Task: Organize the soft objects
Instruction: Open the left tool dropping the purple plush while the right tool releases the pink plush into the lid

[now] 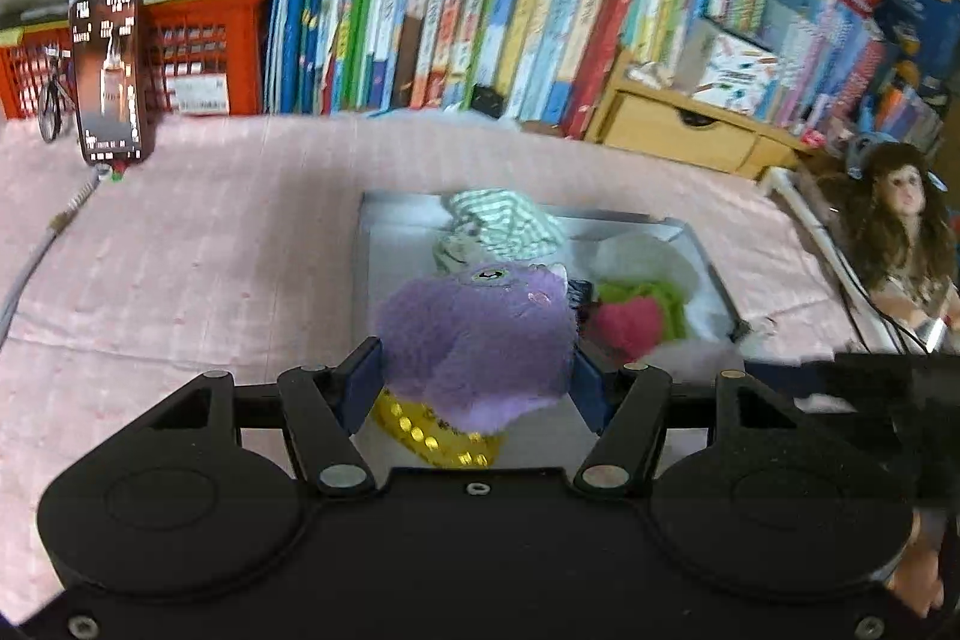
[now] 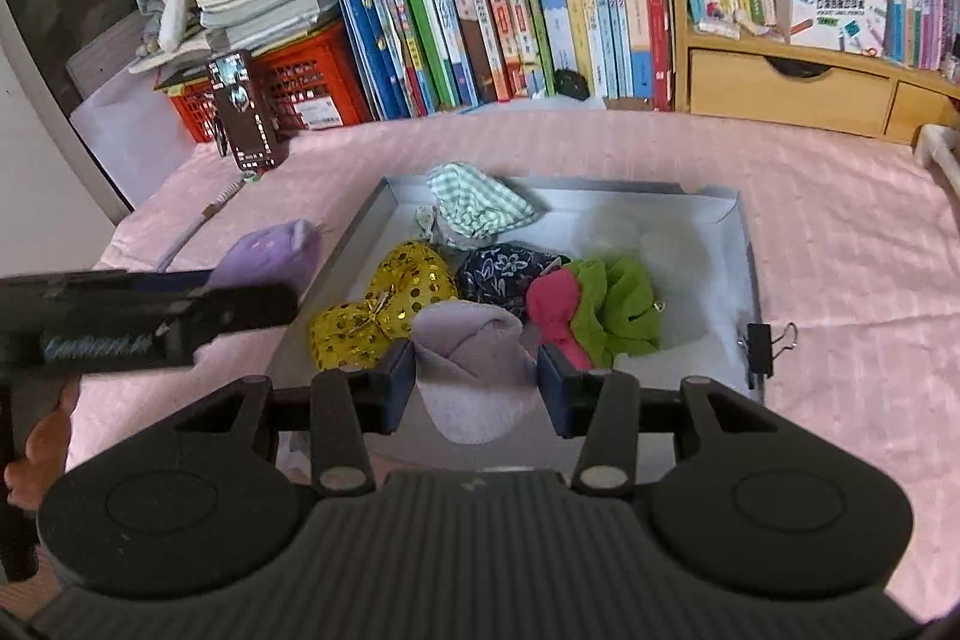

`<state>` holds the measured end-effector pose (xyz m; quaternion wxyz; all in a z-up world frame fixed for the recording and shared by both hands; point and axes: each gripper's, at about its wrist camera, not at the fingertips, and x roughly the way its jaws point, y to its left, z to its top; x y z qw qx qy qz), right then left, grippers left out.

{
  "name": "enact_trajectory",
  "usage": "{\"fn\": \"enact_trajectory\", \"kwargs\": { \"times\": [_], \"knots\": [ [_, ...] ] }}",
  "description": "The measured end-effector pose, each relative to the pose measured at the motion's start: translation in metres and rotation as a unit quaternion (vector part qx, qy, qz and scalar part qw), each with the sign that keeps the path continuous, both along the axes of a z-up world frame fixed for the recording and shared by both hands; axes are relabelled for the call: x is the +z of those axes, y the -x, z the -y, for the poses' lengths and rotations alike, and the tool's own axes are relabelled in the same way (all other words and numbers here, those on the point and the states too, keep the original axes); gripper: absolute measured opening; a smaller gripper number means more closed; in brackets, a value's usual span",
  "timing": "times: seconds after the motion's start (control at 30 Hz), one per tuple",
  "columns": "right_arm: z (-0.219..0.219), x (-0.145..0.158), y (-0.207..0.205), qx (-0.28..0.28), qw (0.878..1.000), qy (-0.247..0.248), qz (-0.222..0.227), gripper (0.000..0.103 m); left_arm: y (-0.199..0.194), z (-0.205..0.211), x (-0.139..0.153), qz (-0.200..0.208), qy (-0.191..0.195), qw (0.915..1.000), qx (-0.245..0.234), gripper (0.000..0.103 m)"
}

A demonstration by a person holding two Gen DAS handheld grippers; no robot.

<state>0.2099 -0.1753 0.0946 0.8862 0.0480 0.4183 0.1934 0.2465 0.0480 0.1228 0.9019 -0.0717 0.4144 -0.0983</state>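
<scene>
Fuzzy purple plush toy [image 1: 480, 340], glittery gold sequin pouch [image 2: 384, 307], matt pink cloth tablecloth [image 2: 840, 232].

Fluffy purple plush toy [image 1: 480, 334] covers most of the gold sequined pouch [image 1: 438, 433] at 6 o'clock. Navy floral fabric pouch [image 1: 579, 293] only a sliver at 3 o'clock. Left view blurred; book spines [image 1: 480, 16] unreadable. Brown-haired doll [image 1: 900, 232] cut off, 3 o'clock edge.

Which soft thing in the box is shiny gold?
The gold sequined bow at the box's left side. It alone glitters; the others are plain or patterned fabric.
</scene>
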Motion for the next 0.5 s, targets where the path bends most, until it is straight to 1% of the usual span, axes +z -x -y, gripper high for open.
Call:
{"fn": "enact_trajectory", "kwargs": {
  "times": [0.2, 0.33, 0.5],
  "knots": [
    [-0.016, -0.01, -0.012, 0.019, 0.999, 0.027, -0.017, 0.049, -0.037, 0.0, -0.019, -0.037, -0.009, 0.9991, 0.018, 0.062],
    [-0.022, -0.015, -0.019, 0.026, 0.999, 0.03, -0.027, 0.05, -0.05, -0.001, -0.027, -0.057, -0.006, 0.9981, 0.024, 0.062],
    [-0.029, -0.023, -0.025, 0.027, 0.998, 0.037, -0.038, 0.05, -0.059, -0.003, -0.037, -0.07, -0.01, 0.9971, 0.028, 0.062]
  ]
}}
